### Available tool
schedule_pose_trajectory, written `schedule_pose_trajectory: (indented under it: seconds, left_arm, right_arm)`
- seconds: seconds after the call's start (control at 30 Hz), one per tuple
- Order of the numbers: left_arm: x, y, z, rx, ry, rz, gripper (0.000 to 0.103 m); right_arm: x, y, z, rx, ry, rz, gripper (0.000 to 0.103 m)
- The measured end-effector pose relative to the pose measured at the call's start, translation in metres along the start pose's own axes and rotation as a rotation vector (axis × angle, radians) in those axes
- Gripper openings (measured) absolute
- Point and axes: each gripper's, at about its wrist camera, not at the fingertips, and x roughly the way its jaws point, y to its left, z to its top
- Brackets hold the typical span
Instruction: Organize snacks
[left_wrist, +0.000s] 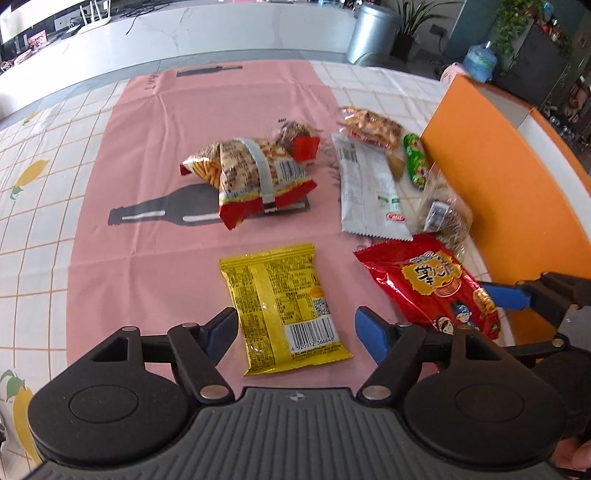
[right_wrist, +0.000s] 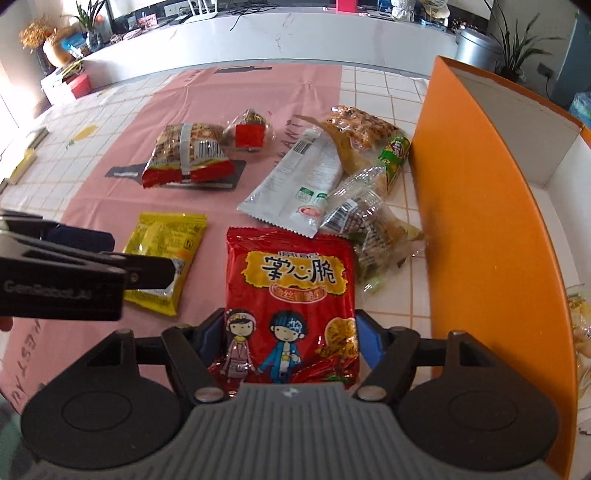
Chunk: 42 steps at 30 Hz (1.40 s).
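Observation:
A yellow snack packet (left_wrist: 284, 306) lies on the pink cloth between the open fingers of my left gripper (left_wrist: 295, 330); it also shows in the right wrist view (right_wrist: 166, 254). A red noodle-snack packet (right_wrist: 291, 306) lies between the fingers of my right gripper (right_wrist: 290, 339), which stand at its two side edges; it also shows in the left wrist view (left_wrist: 432, 284). I cannot tell whether the fingers press it. A striped chip bag (left_wrist: 251, 173), a white packet (left_wrist: 369, 192) and several small snacks lie beyond.
An orange box (right_wrist: 480, 206) with a white inside stands open at the right, with some snacks inside (right_wrist: 580, 332). The table has a pink cloth (left_wrist: 166, 155) over a white checked cloth. A counter and a bin (left_wrist: 373, 33) are behind.

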Motion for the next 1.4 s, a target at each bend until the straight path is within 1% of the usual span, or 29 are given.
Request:
schedule_pose_trajectory:
  seconds: [0.1, 0.17, 0.33, 0.43, 0.5, 0.53, 0.57, 0.6, 0.63, 0.67, 0.8, 0.93, 1.0, 1.07, 1.1, 1.13, 1.17, 1.23, 1.4]
  left_arm:
    - [0.006, -0.003, -0.002, -0.013, 0.007, 0.001, 0.087]
    - [0.009, -0.006, -0.003, -0.012, 0.007, 0.017, 0.088]
    - [0.017, -0.017, -0.003, 0.031, 0.002, 0.055, 0.091]
    - [0.020, -0.021, -0.003, 0.056, -0.007, 0.093, 0.091]
    - [0.020, -0.022, -0.003, 0.066, 0.000, 0.103, 0.091]
    - [0.020, -0.021, -0.003, 0.069, 0.006, 0.108, 0.088]
    - [0.019, -0.022, -0.003, 0.080, 0.009, 0.121, 0.081]
    - [0.018, -0.020, -0.004, 0.078, 0.017, 0.114, 0.077]
    - [0.016, -0.018, -0.004, 0.071, 0.027, 0.109, 0.069]
    - [0.015, -0.016, -0.004, 0.071, 0.042, 0.111, 0.065]
    - [0.009, -0.009, -0.006, 0.053, 0.115, 0.105, 0.060]
    - [0.003, -0.005, -0.013, 0.043, 0.152, 0.093, 0.060]
    - [0.000, -0.003, -0.016, 0.031, 0.160, 0.080, 0.062]
    - [-0.004, -0.001, -0.018, 0.005, 0.146, 0.093, 0.072]
    - [-0.005, 0.000, -0.019, -0.008, 0.136, 0.099, 0.076]
    - [-0.006, 0.000, -0.020, -0.014, 0.130, 0.104, 0.083]
    - [-0.007, 0.001, -0.020, -0.016, 0.124, 0.108, 0.088]
    - [-0.008, 0.001, -0.020, -0.008, 0.119, 0.112, 0.088]
    - [-0.014, 0.002, -0.015, 0.048, 0.085, 0.076, 0.088]
  right_arm:
    - [0.006, 0.000, -0.003, -0.037, 0.007, -0.015, 0.072]
    - [0.007, -0.001, -0.003, -0.030, 0.005, -0.005, 0.073]
    - [0.009, -0.003, -0.003, -0.038, 0.001, 0.024, 0.074]
    - [0.010, -0.006, -0.004, -0.031, 0.007, 0.033, 0.074]
    - [0.010, -0.006, -0.004, -0.033, 0.006, 0.035, 0.074]
    - [0.011, -0.006, -0.005, -0.035, 0.006, 0.035, 0.074]
    - [0.010, -0.006, -0.005, -0.036, 0.003, 0.035, 0.074]
    - [0.010, -0.006, -0.005, -0.034, 0.001, 0.036, 0.074]
    - [0.010, -0.007, -0.006, -0.030, 0.002, 0.038, 0.074]
    - [0.010, -0.007, -0.006, -0.027, 0.002, 0.040, 0.074]
    - [0.009, -0.008, -0.006, -0.019, 0.002, 0.049, 0.074]
    - [0.005, -0.010, -0.006, -0.004, -0.005, 0.069, 0.075]
    - [0.003, -0.011, -0.006, 0.006, -0.008, 0.085, 0.076]
    - [0.000, -0.013, -0.006, 0.009, -0.017, 0.094, 0.077]
    - [-0.002, -0.014, -0.005, 0.012, -0.019, 0.101, 0.080]
    - [-0.002, -0.016, -0.005, 0.019, -0.017, 0.108, 0.081]
    - [-0.003, -0.017, -0.005, 0.025, -0.014, 0.119, 0.081]
    - [-0.002, -0.020, -0.004, 0.037, -0.006, 0.139, 0.081]
    - [-0.001, -0.022, -0.004, 0.036, 0.003, 0.145, 0.081]
